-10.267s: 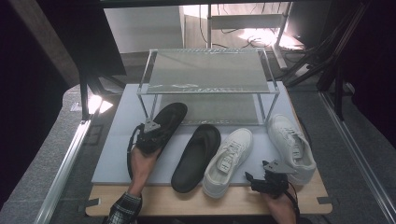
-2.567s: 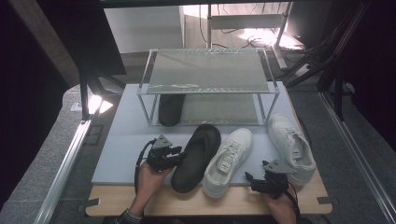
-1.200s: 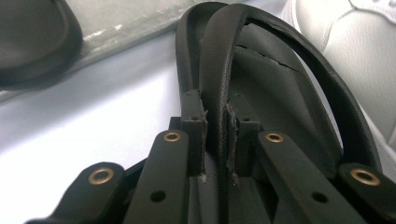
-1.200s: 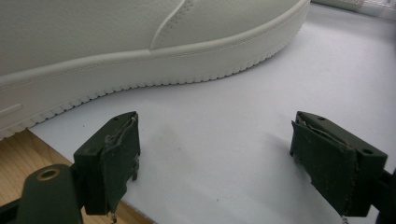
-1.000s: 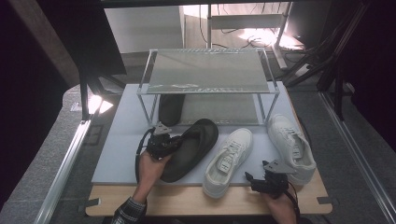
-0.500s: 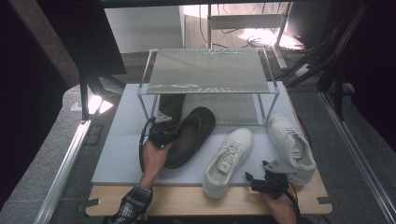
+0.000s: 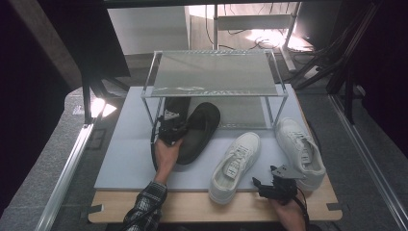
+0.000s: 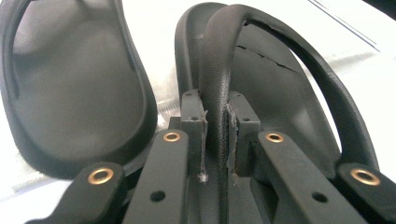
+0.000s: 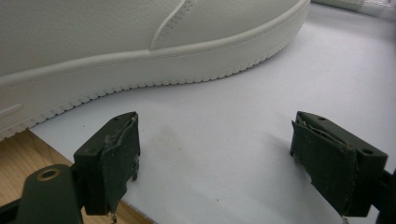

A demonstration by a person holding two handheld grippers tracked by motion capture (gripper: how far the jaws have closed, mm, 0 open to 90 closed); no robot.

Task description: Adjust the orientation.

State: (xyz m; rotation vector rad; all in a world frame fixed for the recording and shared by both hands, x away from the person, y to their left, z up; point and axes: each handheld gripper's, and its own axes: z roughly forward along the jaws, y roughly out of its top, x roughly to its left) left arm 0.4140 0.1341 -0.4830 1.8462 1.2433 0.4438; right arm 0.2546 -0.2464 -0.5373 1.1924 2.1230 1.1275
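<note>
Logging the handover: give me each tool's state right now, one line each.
Left tool: closed on the strap of the black sandal, held at the shoe rack.
Right tool: open, holding nothing, beside a white sneaker.

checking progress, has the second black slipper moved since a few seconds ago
Yes. The black slipper, its strap pinched by the left gripper, has gone from beside the white sneaker up toward the rack.

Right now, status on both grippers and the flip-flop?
Left gripper shut on the black flip-flop's strap, at the rack's lower shelf beside its mate. Right gripper open, idle by a white sneaker. Nothing blocking.
</note>
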